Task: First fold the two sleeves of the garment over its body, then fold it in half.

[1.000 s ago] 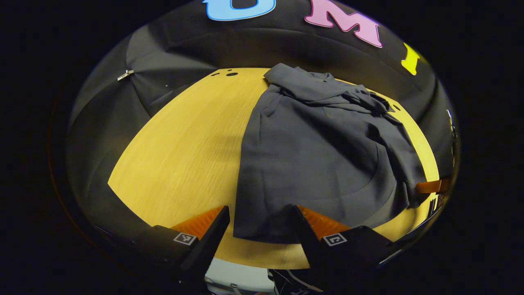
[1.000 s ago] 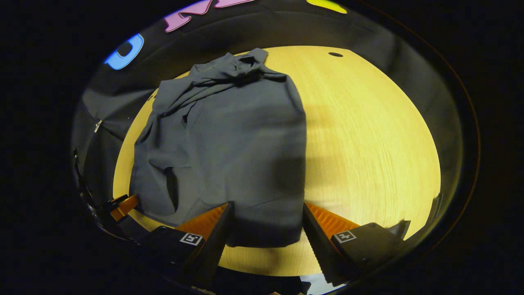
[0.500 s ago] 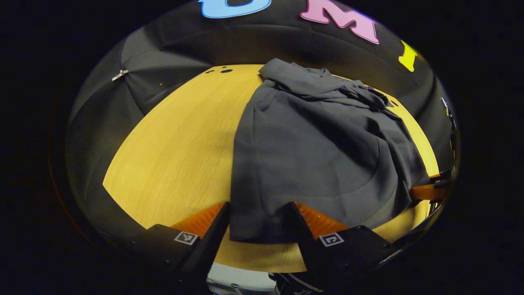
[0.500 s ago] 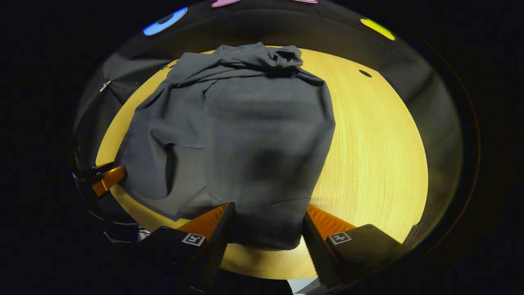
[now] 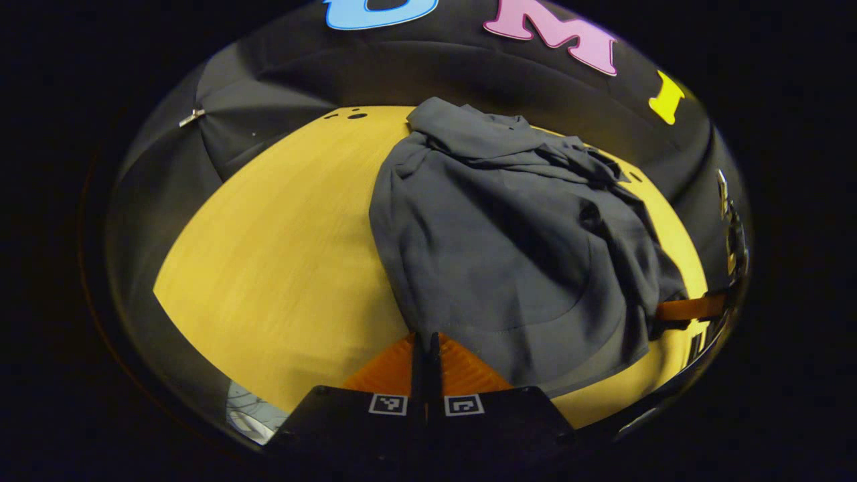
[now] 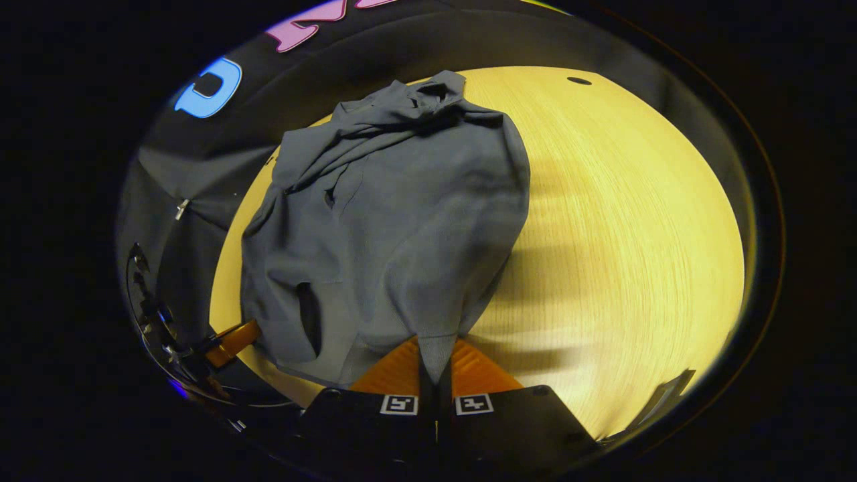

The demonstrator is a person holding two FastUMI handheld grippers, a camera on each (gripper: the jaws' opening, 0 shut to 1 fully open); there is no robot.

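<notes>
The dark grey garment [image 5: 509, 241] lies on the yellow wooden table [image 5: 268, 254], its long axis running from the near hem away toward the bunched collar end [image 5: 469, 130] by the booth wall. From the look of it, the sleeves are already gathered in over the body, though the folds near the collar are too rumpled for me to be sure of it.

The left gripper [image 5: 424, 348] has its fingers pressed together on the near hem's left corner, with cloth rising straight out from between the tips. The right gripper [image 6: 435, 351] is likewise closed tight, a tongue of grey fabric pinched between its orange fingers at the hem's other corner. Each gripper's orange finger peeks in at the edge of the other's view, beside the hem [image 5: 689, 308] [image 6: 231, 341].

So both grippers sit at the hem end, one to each side of the garment's long axis, and the whole body stretches away from them toward the collar. Neither is nearer to the collar than the other, as far as I can judge. The half-fold, I reckon, means carrying the hem forward along that axis until it lands on the collar end, keeping the two corners level so the edge doesn't skew.
</notes>
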